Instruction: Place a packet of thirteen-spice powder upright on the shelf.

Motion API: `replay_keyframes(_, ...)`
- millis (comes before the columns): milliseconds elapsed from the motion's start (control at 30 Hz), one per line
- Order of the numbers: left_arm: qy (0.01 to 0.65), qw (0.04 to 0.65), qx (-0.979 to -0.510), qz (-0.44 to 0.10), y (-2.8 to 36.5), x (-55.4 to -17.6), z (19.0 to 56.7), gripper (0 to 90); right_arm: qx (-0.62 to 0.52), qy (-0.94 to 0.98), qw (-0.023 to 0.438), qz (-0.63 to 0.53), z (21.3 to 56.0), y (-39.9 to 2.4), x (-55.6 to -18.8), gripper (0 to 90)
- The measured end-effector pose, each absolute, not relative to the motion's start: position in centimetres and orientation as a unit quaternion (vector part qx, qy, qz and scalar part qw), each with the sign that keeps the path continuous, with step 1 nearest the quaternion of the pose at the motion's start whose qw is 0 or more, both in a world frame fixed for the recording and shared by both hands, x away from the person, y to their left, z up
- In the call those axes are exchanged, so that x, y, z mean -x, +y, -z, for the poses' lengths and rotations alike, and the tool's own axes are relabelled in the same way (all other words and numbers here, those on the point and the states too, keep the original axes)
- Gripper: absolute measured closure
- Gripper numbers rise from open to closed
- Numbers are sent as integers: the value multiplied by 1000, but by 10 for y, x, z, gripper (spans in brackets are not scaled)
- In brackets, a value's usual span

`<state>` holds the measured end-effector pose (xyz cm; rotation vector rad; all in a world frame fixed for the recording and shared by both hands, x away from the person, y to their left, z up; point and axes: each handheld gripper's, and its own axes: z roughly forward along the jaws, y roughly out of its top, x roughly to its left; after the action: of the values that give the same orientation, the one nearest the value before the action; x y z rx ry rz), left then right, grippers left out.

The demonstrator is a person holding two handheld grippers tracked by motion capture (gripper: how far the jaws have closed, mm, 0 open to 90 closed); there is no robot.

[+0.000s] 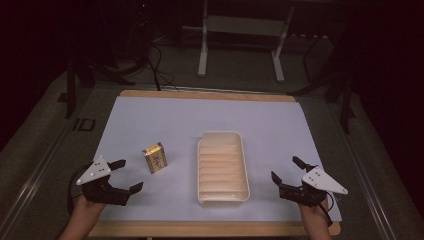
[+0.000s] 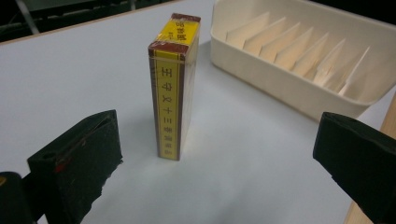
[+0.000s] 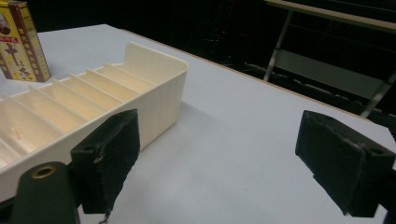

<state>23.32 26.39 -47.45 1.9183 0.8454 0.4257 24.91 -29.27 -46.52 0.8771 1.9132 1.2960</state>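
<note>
Between the wide-open, empty fingers [image 2: 74, 168] of the left gripper [image 1: 122, 176], centre the upright box [image 2: 172, 88] w/ narrow faces to pads, then close; right gripper [image 1: 287, 175] idles open, empty.

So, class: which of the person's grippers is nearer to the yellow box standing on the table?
Left. The left gripper sits open just short of the yellow box, pointed at it. The right gripper waits open on the far side of the cream tray.
</note>
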Motion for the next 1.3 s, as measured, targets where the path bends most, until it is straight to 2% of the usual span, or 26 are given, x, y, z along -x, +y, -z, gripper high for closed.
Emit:
replay_keyframes(500,337,401,-841,-140,261,-237,461,13,-334,735,323,-494,466,-290,-249,138)
replay_keyframes(1000,322,332,-883,-77,255,-241,459,13,-327,741,314,-497,466,-288,-249,138)
replay_keyframes(1300,317,262,-911,-42,248,-243,457,13,-323,743,313,-496,466,-287,-249,138)
